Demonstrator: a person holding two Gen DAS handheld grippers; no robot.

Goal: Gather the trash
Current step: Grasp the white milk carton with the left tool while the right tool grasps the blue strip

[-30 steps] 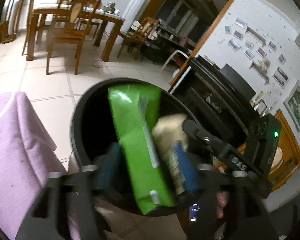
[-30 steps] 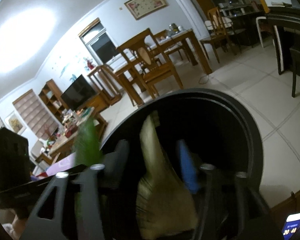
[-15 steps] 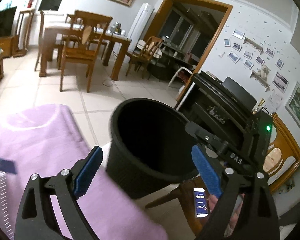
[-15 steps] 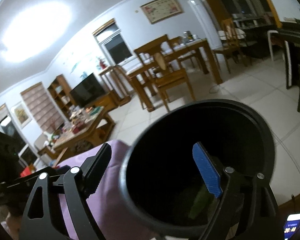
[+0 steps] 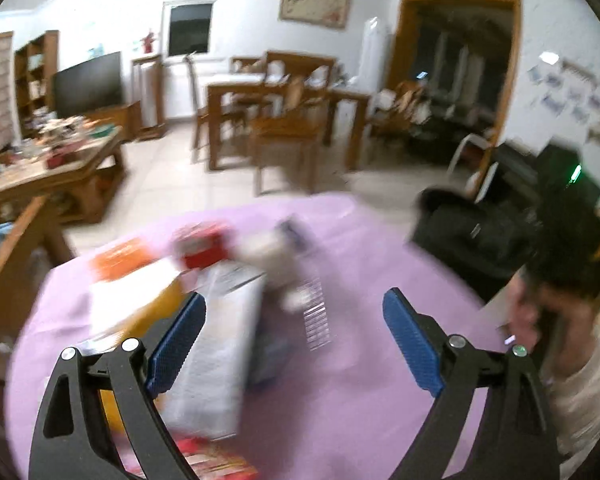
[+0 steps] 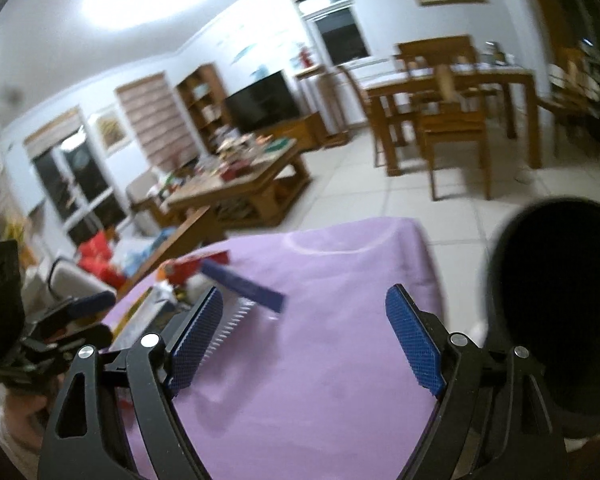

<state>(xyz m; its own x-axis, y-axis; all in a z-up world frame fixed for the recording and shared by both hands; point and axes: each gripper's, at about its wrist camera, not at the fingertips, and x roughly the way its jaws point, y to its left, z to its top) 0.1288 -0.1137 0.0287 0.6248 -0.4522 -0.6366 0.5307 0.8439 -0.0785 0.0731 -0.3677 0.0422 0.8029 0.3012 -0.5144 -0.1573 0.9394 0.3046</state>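
A table with a purple cloth (image 5: 360, 380) carries a blurred heap of trash: a long white box (image 5: 220, 340), a red box (image 5: 202, 244), an orange packet (image 5: 120, 258) and a crumpled pale wrapper (image 5: 276, 256). My left gripper (image 5: 295, 296) hovers over this heap. Its jaws are closing, wide apart, with nothing pressed between the pads. My right gripper (image 6: 305, 292) is open and empty above the bare cloth (image 6: 340, 360), near a flat blue box (image 6: 244, 284). The black bin (image 6: 560, 300) stands to the right, off the table's edge, also seen as the bin (image 5: 460, 232).
A person's hand (image 5: 540, 312) holds the other gripper at the right of the left wrist view. A wooden chair back (image 5: 16, 260) rises at the table's left side. A cluttered coffee table (image 6: 240, 188) and a dining table with chairs (image 6: 452, 92) stand further off on the tiled floor.
A green packet and a beige bag, between the jaws over the bin a second ago, are gone from them. Both grippers have swung left from the bin to the purple table.
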